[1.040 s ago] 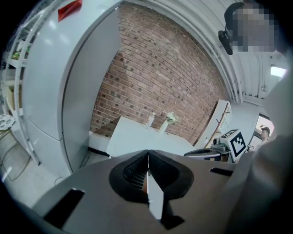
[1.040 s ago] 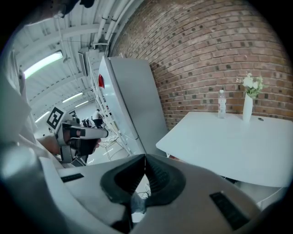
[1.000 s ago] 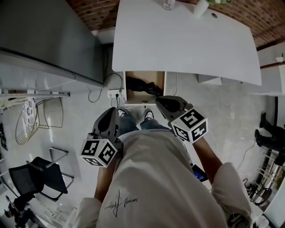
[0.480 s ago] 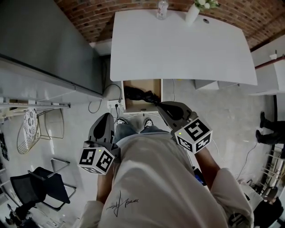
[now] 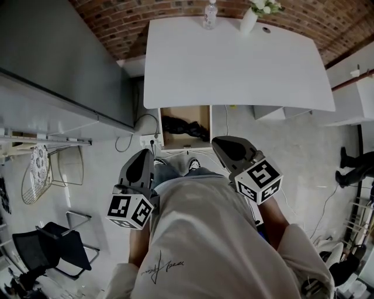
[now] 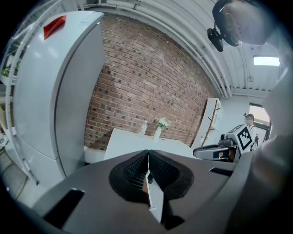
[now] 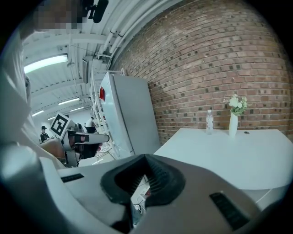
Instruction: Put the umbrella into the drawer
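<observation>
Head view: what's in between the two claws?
In the head view, the person's shoes and jeans show between the left claw and the right claw, near the open drawer holding the umbrella.

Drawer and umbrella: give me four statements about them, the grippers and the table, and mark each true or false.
1. The umbrella lies inside the open drawer. True.
2. The right gripper holds the umbrella. False: its fingers are shut on nothing, clear of the drawer.
3. The left gripper has its fingers together with nothing between them. True.
4. The bottle stands on the floor beside the drawer. False: it stands at the far edge of the white table, near the vase.
</observation>
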The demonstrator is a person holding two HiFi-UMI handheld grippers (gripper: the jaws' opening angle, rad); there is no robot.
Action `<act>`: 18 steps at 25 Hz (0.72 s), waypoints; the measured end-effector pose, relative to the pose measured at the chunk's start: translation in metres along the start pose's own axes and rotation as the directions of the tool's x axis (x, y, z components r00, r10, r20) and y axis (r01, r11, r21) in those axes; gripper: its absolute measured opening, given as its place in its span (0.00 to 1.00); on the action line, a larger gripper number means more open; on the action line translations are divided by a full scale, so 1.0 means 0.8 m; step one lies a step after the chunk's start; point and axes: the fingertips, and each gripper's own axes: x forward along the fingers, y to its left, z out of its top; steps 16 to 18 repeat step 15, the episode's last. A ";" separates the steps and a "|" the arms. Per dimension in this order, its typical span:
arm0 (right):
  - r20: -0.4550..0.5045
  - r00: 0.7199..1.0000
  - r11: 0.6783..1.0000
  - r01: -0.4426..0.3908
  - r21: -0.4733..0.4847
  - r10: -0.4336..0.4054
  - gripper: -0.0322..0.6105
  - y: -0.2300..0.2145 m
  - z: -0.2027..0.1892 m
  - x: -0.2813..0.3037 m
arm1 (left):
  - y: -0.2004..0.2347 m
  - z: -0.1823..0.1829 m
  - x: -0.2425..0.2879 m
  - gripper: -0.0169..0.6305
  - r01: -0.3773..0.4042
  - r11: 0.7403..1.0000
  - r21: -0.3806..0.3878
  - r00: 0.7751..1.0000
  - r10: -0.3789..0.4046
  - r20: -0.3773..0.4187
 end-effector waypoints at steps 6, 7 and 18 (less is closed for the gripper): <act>0.004 1.000 1.000 0.015 0.028 -0.015 0.08 -0.004 -0.005 -0.003 | 0.002 -0.006 0.000 0.05 -0.005 1.000 -0.012 1.000 0.005 -0.012; 0.002 1.000 0.999 0.017 0.028 -0.017 0.08 -0.005 -0.006 -0.003 | 0.003 -0.008 0.001 0.05 -0.005 1.000 -0.011 1.000 0.005 -0.019; -0.015 1.000 1.000 -0.001 0.003 0.001 0.07 -0.003 -0.005 -0.002 | -0.001 -0.010 0.006 0.05 0.001 1.000 -0.009 0.999 -0.001 -0.035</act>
